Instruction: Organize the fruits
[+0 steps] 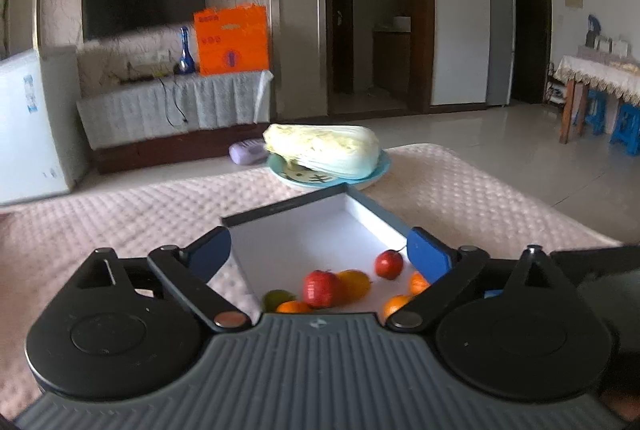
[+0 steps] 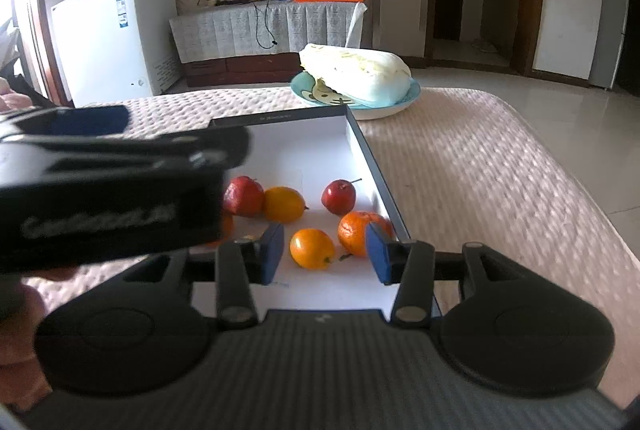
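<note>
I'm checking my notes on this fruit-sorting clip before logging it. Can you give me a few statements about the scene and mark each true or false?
1. The cabbage lies on a blue plate beyond the box. True.
2. The right claw is shut on an orange. False: it is open, with the yellow-orange fruit lying between its fingers, ungripped.
3. All the fruits sit inside the white-floored box. True.
4. The left claw holds a red apple. False: it is open and holds nothing.
5. The box holds bananas. False: only round red, orange, yellow and green fruits show.
</note>
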